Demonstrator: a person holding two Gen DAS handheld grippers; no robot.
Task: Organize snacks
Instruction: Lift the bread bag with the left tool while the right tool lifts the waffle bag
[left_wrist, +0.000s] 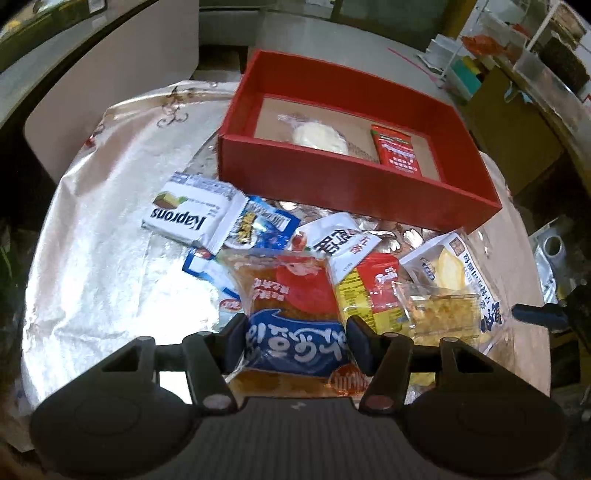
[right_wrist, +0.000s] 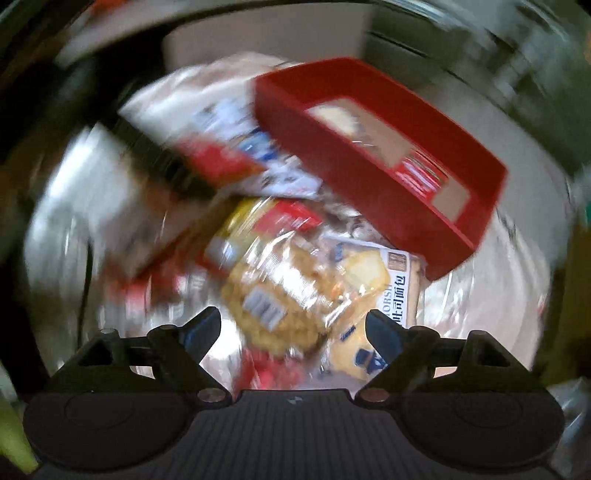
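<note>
A red box (left_wrist: 354, 188) stands at the back of the table, holding a white round snack (left_wrist: 320, 137) and a red packet (left_wrist: 397, 150). My left gripper (left_wrist: 295, 338) is shut on an orange cake packet with a blue band (left_wrist: 291, 310), at the front of a pile of snacks. My right gripper (right_wrist: 293, 326) is open above a clear bag of yellow crackers (right_wrist: 280, 291) and a toast bread packet (right_wrist: 384, 280). The right wrist view is blurred by motion; the red box (right_wrist: 406, 192) shows at its upper right.
A white Kaprons wafer pack (left_wrist: 188, 214), blue packets (left_wrist: 258, 229), a white and red packet (left_wrist: 340, 243), a yellow and red packet (left_wrist: 369, 291) and a bread packet (left_wrist: 454, 273) lie on the silver cloth (left_wrist: 92, 266). Shelves with bins (left_wrist: 517, 55) stand far right.
</note>
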